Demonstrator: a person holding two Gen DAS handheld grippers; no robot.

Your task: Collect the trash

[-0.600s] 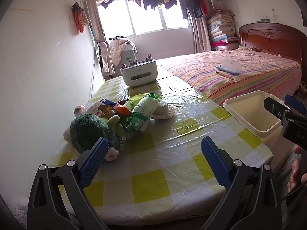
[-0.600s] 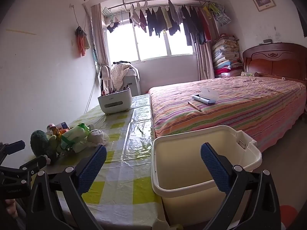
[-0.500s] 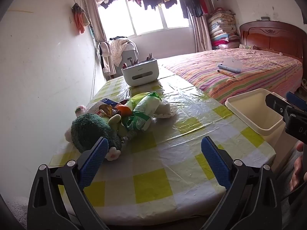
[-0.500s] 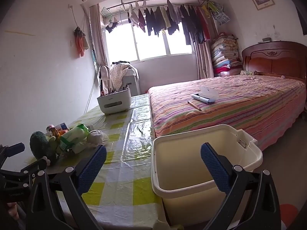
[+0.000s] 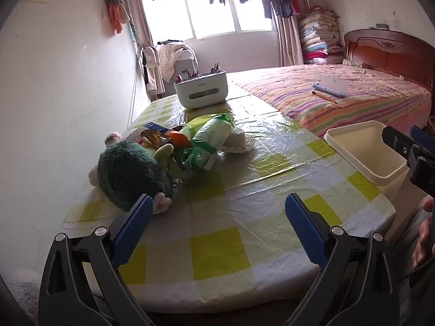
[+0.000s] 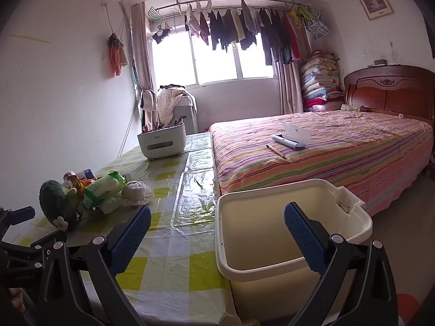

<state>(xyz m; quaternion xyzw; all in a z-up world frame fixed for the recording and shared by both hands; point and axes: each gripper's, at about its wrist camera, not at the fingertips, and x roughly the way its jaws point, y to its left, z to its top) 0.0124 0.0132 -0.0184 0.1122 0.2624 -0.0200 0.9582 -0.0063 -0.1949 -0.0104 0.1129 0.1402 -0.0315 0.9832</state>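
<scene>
Bedroom, checked table [image 5: 217, 247]: left gripper [image 5: 218, 225] now nearer trash pile [image 5: 201, 146], jaws wide, empty; right gripper [image 6: 217, 233] wide, empty, over bin [image 6: 356, 217]. Nothing collected yet.

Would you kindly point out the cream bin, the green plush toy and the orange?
cream bin [image 6: 353, 212]: right wrist view, far rim.
green plush toy [image 5: 127, 171]: left wrist view, fuzzy body.
orange [image 5: 178, 138]: left wrist view, exposed top.
</scene>
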